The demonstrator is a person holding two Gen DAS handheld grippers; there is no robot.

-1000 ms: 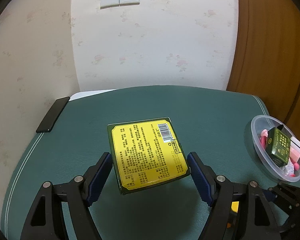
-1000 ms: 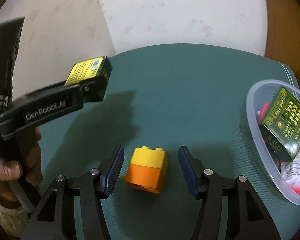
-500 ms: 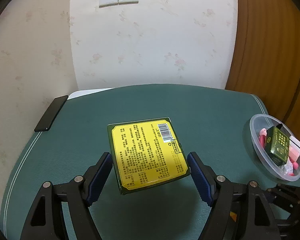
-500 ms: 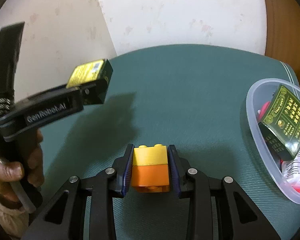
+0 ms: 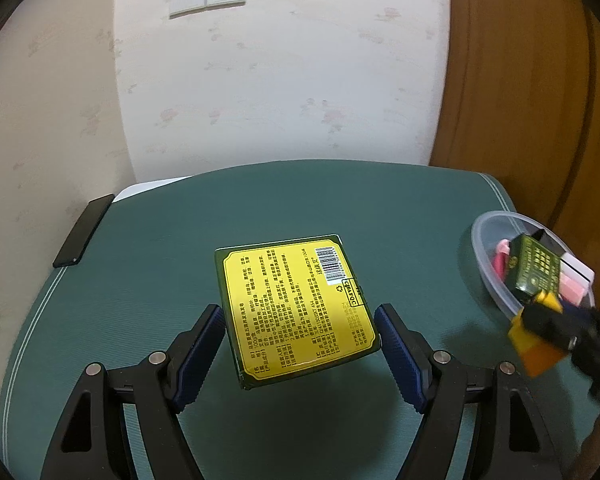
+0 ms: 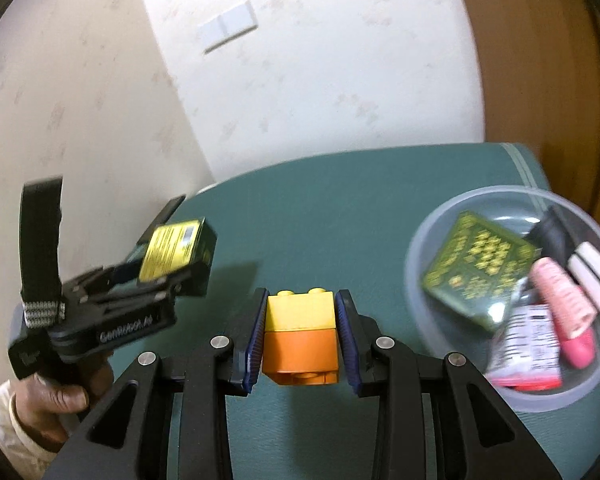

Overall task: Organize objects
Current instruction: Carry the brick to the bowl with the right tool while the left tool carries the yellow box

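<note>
My left gripper is shut on a flat green box with a yellow label and holds it above the green cushion. It also shows in the right wrist view, at the left. My right gripper is shut on a yellow-and-orange brick stack and holds it lifted off the cushion. In the left wrist view the brick hangs just in front of the clear bowl. The bowl holds a dark green box, pink items and packets.
A black phone lies at the cushion's far left edge. A floral wall stands behind and a wooden panel at the right. The bowl sits at the cushion's right edge.
My right gripper closed on the brick stack, lifted it off the cushion and carried it toward the bowl. My left gripper rose a little with the yellow-label box.
</note>
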